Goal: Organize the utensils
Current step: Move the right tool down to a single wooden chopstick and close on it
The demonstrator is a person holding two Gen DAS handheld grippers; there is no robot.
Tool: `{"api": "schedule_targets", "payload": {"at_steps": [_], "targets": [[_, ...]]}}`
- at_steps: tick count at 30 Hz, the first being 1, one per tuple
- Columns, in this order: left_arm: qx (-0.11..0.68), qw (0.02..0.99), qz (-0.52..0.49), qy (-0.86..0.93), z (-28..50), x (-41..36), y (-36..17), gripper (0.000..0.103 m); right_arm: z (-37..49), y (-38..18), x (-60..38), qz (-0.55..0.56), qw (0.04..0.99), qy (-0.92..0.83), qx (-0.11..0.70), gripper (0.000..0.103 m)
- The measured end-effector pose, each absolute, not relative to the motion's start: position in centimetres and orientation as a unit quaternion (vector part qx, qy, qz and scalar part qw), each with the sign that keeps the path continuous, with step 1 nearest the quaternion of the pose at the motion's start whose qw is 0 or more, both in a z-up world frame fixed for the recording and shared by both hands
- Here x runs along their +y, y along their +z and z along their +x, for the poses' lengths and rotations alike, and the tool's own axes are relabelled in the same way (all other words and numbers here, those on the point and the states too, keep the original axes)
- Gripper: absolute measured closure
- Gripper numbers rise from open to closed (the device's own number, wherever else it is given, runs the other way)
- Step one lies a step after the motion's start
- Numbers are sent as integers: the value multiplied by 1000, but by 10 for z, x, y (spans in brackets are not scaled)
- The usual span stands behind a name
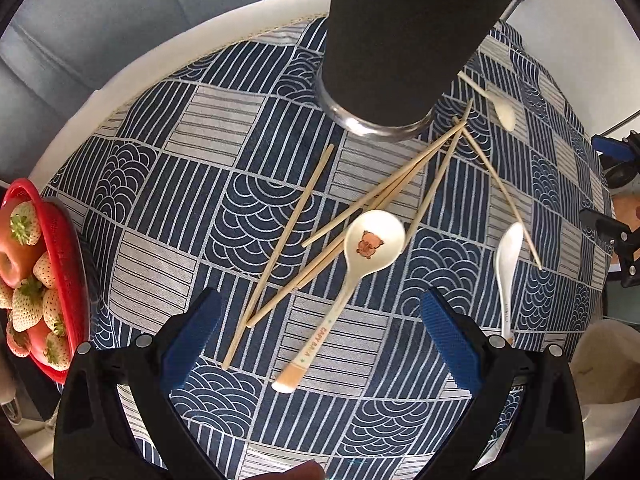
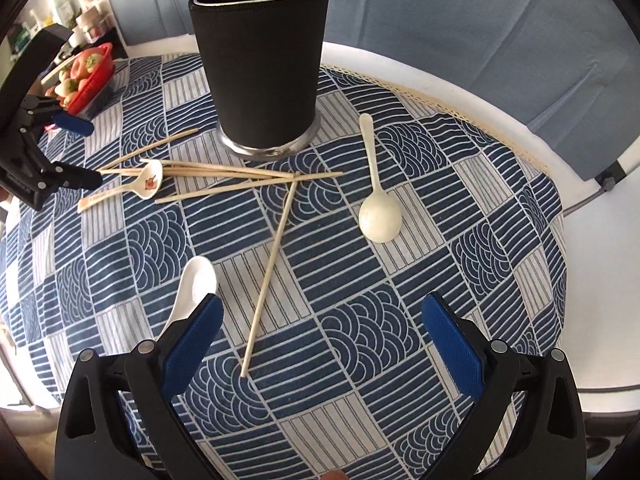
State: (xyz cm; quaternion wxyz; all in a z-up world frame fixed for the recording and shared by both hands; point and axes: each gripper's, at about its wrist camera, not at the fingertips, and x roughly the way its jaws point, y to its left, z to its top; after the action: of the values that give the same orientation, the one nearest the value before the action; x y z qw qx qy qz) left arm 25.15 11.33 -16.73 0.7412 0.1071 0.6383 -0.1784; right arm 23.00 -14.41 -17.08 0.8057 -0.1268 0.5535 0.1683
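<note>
A tall black holder [image 1: 404, 36] [image 2: 262, 60] with a metal base stands on the patterned cloth. Several wooden chopsticks [image 1: 384, 184] [image 2: 224, 172] lie scattered in front of it. A cream spoon with a bear print [image 1: 374, 242] [image 2: 150, 180] rests on them. A plain white spoon [image 1: 508, 256] [image 2: 194, 280] and a cream spoon [image 1: 504, 110] [image 2: 380, 216] lie apart. My left gripper [image 1: 320, 320] hangs open above the bear spoon's handle. My right gripper [image 2: 322, 324] is open over a single chopstick [image 2: 272, 272], with the white spoon beside its left finger.
A red basket [image 1: 60, 240] [image 2: 96, 72] of strawberries and other fruit sits at the table's left edge. The round white table rim [image 2: 520, 120] shows past the cloth. The right gripper [image 1: 616, 200] shows at the right edge of the left wrist view; the left gripper [image 2: 48, 152] at far left of the right.
</note>
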Motion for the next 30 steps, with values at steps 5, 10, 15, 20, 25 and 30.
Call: {"api": "schedule_targets", "payload": {"at_steps": [5,10,15,20,25,30], "targets": [[644,736,127,-164,267,126,-183,6,243,-188,-135,-120,799,174,563,8],[644,733,155,-153,281,133,-199,6,255,-203,-125,-123,792,177,571,8],[644,729,179,-147,296,137,-211,6,266,-216,-122,-114,786,176,581,8],[641,724,197,-165,308,134,-222,4,274,-230,-118,-100,780,174,592,8],[644,717,183,-194,320,141,-228,4,277,-256,-116,-90,756,167,626,6],[653,699,200,-211,334,134,-234,4,275,-258,-115,-82,772,169,607,6]]}}
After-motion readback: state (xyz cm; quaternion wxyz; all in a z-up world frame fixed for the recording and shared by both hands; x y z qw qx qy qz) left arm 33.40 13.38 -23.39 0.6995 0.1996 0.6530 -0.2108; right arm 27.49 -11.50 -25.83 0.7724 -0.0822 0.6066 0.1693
